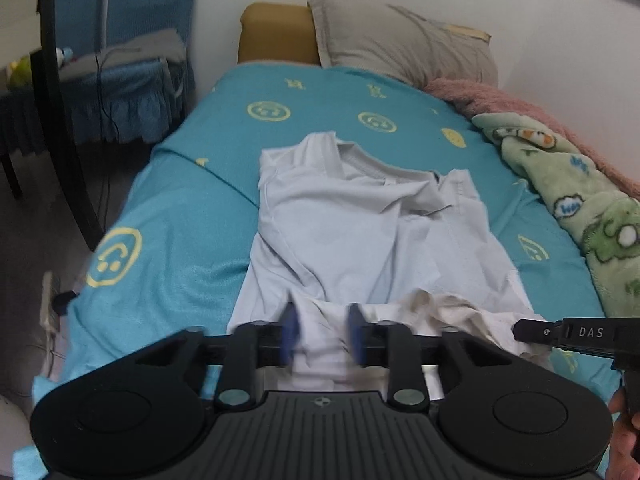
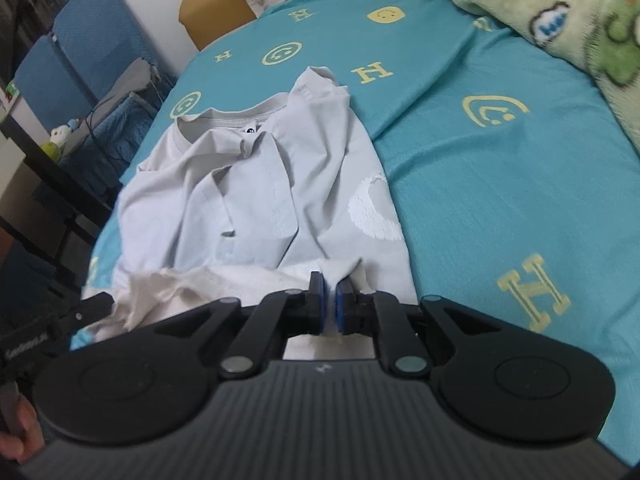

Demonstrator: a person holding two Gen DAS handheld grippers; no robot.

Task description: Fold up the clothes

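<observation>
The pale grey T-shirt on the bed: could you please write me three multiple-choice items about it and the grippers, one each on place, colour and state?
1. Where does the T-shirt's collar lie?
A. at the far end, toward the pillow
B. at the near end, by the grippers
C. hanging off the bed

2. What colour is the bedsheet?
A. pink
B. turquoise with yellow prints
C. plain white

3. How do the jaws of the right gripper stand?
A. wide open above the sheet
B. out of view
C. nearly closed at the shirt's near hem

Answers: 1 A, the neckline points toward the pillow. 2 B, yellow faces and letters show on turquoise. 3 C, only a thin gap shows between the blue pads, while the left gripper stands open.
</observation>
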